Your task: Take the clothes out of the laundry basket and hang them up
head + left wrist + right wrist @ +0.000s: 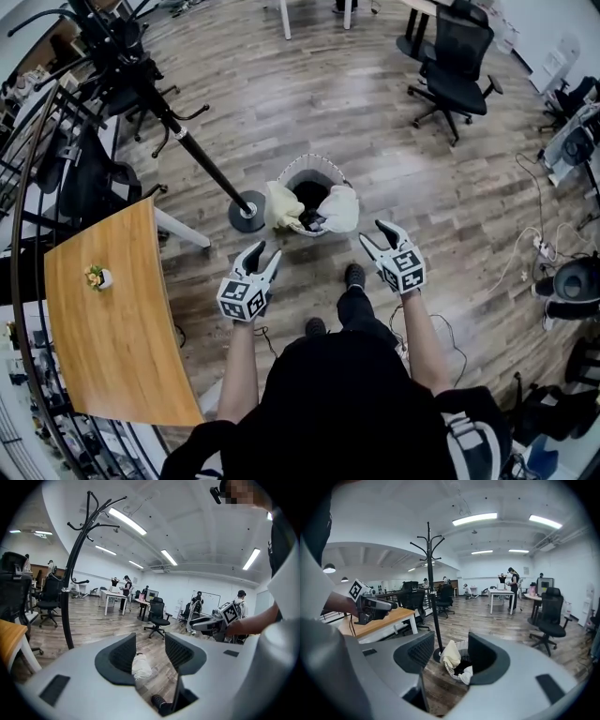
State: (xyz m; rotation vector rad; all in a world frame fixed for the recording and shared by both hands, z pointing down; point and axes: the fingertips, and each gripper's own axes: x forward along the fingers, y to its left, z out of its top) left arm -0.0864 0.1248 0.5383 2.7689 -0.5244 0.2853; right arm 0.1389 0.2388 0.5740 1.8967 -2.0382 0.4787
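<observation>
My left tool [263,251] and right tool [373,232] both gape wide with nothing in them, and the laundry basket [309,161] sits on the floor just ahead between them, its draped white cloth [339,208] nearer my right tool.

Your room is bright and even under long white ceiling strip lamps [474,519]; shadows fall soft (fisheye bends every edge), gripper-view corners black.
</observation>
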